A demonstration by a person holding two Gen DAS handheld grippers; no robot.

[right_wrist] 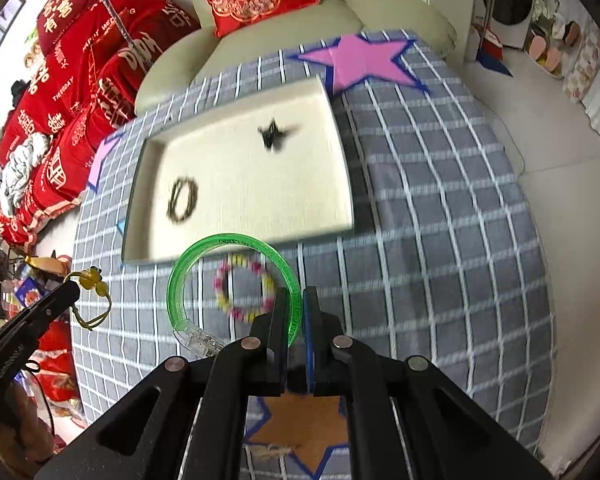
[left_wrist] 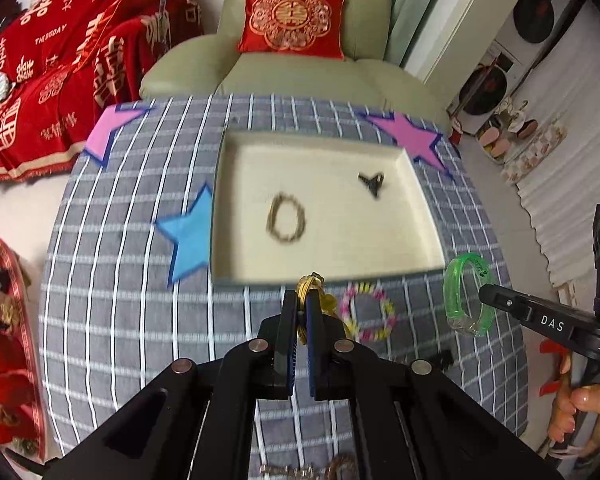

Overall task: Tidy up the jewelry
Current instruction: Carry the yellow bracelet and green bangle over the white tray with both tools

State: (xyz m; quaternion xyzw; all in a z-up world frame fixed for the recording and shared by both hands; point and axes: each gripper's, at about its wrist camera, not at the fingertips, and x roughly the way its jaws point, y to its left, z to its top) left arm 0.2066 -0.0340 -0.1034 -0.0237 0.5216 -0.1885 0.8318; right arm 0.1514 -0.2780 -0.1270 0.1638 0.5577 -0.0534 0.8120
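a desk (left_wrist: 132, 240) under a grey checked cloth is carrying a shallow cream tray (left_wrist: 420, 208), and paper stars are lying on the cloth around it: a blue star (left_wrist: 190, 236) just left of the tray, a pink star (left_wrist: 410, 134) at its far right corner and an orange star (right_wrist: 300, 428) under the right gripper. behind the desk a pale green armchair (left_wrist: 284, 76) is holding a red cushion (left_wrist: 292, 20), with a red blanket (left_wrist: 60, 80) spreading to the left.

inside the tray a brownish bead bracelet (left_wrist: 286, 219) is lying left of centre and a small dark piece (left_wrist: 372, 182) is lying toward the far right; both are blurred. on the cloth just in front of the tray a pink, yellow and white bead bracelet (left_wrist: 368, 312) is lying flat, between the 2 grippers and touching neither.

the left gripper (left_wrist: 301, 304) is showing its fingers (left_wrist: 288, 320) nearly together, pinching a gold cord bracelet (left_wrist: 310, 284) that is hanging clear of the cloth near the tray's front edge. the right gripper (right_wrist: 296, 312) is also keeping its fingers (right_wrist: 278, 320) narrow, clamping the rim of a clear green bangle (right_wrist: 236, 242), which is standing up above the cloth in front of the tray, framing the bead bracelet below it. a hand (left_wrist: 580, 412) is gripping the right gripper's handle.
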